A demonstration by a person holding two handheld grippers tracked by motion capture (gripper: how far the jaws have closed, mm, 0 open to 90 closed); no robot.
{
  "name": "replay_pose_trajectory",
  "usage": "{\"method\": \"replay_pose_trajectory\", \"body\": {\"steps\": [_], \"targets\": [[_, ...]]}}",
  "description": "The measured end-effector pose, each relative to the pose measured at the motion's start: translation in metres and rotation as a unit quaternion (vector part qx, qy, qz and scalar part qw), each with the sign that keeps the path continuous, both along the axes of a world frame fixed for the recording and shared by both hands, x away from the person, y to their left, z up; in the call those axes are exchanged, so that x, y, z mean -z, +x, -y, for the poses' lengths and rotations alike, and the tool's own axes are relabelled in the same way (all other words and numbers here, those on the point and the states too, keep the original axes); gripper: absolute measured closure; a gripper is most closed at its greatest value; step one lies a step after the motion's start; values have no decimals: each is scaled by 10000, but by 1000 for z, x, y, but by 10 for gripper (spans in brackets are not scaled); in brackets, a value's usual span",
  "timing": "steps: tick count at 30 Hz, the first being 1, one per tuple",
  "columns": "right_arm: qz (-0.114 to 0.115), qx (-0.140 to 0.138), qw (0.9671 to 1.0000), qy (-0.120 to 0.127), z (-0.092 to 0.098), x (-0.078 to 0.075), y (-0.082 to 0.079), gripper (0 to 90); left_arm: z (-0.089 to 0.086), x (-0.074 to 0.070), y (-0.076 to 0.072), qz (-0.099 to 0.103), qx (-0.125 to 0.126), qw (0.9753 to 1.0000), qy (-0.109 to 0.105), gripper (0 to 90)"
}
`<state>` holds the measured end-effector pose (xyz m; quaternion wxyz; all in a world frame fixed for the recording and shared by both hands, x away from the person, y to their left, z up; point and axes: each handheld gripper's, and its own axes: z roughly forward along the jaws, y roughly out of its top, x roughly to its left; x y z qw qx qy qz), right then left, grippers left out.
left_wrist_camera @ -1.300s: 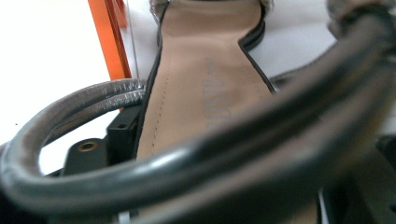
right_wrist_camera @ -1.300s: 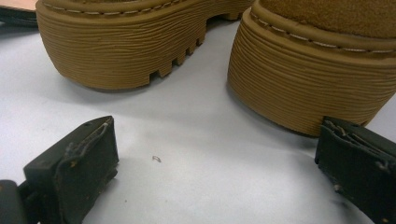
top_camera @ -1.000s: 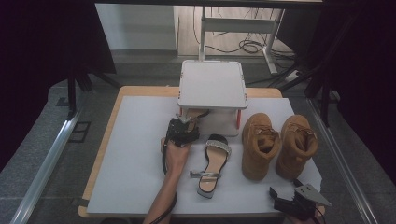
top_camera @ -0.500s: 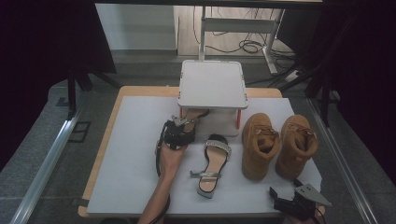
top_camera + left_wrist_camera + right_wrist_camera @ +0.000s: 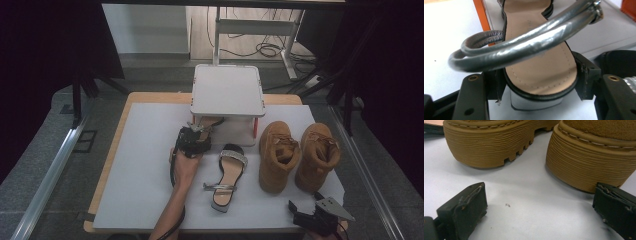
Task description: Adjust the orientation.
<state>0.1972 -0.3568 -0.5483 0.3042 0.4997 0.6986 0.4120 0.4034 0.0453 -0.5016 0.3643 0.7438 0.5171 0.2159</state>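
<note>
**Sandal going under the white stand**

The left gripper (image 5: pixel 194 139) has its fingers clenched on the heel end of a strappy sandal (image 5: pixel 539 50), gripping the sole from both sides so the shoe stays level while its toe points under the white stand (image 5: pixel 227 92) at the far middle of the tabletop (image 5: pixel 145 165). That lower space holds only this sandal's front. Its mate (image 5: pixel 227 175) lies just right, near the tan boots (image 5: pixel 297 152). The right gripper (image 5: pixel 320 217) rests at the near right edge, fingers released.

I see silver-strapped sandal (image 5: pixel 534 62) with tan insole in my black left tool (image 5: pixel 536 82); tan ribbed-sole boots (image 5: pixel 524 142) ahead of right tool (image 5: pixel 539 212); white tabletop (image 5: pixel 145 170).
</note>
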Motion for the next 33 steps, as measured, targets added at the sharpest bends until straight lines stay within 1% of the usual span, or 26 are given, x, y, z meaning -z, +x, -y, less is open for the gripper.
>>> {"method": "replay_pose_trajectory", "body": {"steps": [4,11,12,14,16,18,21,23,24,27,30,33], "targets": [[0,-1,10000,0,0,0,0,0,3,0,-2,39,-125,9999,52,391],[0,0,10000,1,0,0,0,0,7,1,0,101,-355,9992,138,397],[1,0,10000,1,0,0,0,0,7,1,1,103,-404,9991,114,397],[0,-1,10000,3,0,0,0,0,7,1,1,96,-492,9986,143,397],[3,-1,10000,2,0,0,0,0,7,1,3,98,-602,9981,100,396],[2,0,10000,2,0,0,0,0,7,2,3,112,-634,9979,73,395],[2,-1,10000,0,0,0,0,0,6,2,4,76,-575,9983,23,389],[0,-1,10000,1,0,0,0,0,2,2,5,14,-455,9989,-100,379],[2,-1,10000,2,0,0,0,0,0,2,5,-10,-382,9991,-205,354],[1,0,10000,2,0,0,0,0,-4,1,1,2,-255,9991,-345,313],[1,0,10000,2,0,0,0,0,-8,0,-5,24,-172,9991,-378,311],[5,-2,10000,-3,0,0,0,0,-11,-2,-12,74,-91,9994,-313,317]]}}
